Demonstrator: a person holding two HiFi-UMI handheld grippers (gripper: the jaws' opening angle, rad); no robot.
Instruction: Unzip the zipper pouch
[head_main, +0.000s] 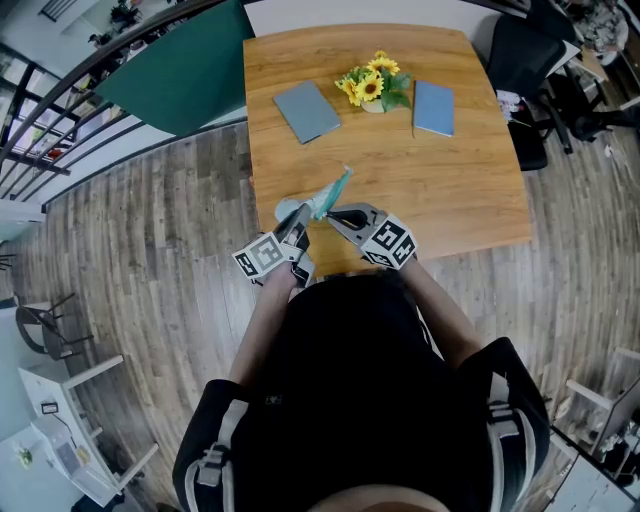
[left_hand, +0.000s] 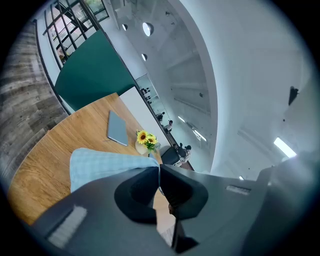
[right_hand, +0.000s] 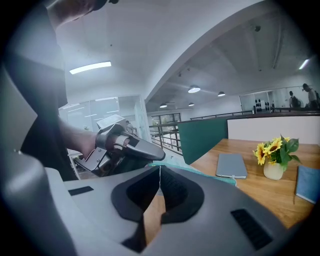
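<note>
The zipper pouch (head_main: 327, 196), light blue with a teal edge, is held up slanting over the front of the wooden table (head_main: 440, 180). My left gripper (head_main: 296, 226) is shut on its lower left end. In the left gripper view the checked blue pouch (left_hand: 102, 163) runs into the left gripper (left_hand: 159, 168), whose jaws are closed on it. My right gripper (head_main: 334, 214) meets the pouch from the right. In the right gripper view the right gripper (right_hand: 159, 168) is shut at the teal edge of the pouch (right_hand: 205, 173), beside the left gripper (right_hand: 131, 148). The zipper pull is hidden.
Further back on the table lie a grey-blue notebook (head_main: 307, 110) and a blue one (head_main: 434, 107), with a small vase of sunflowers (head_main: 371, 86) between them. A dark green panel (head_main: 180, 80) and railings stand at the left, and office chairs (head_main: 525, 70) at the right.
</note>
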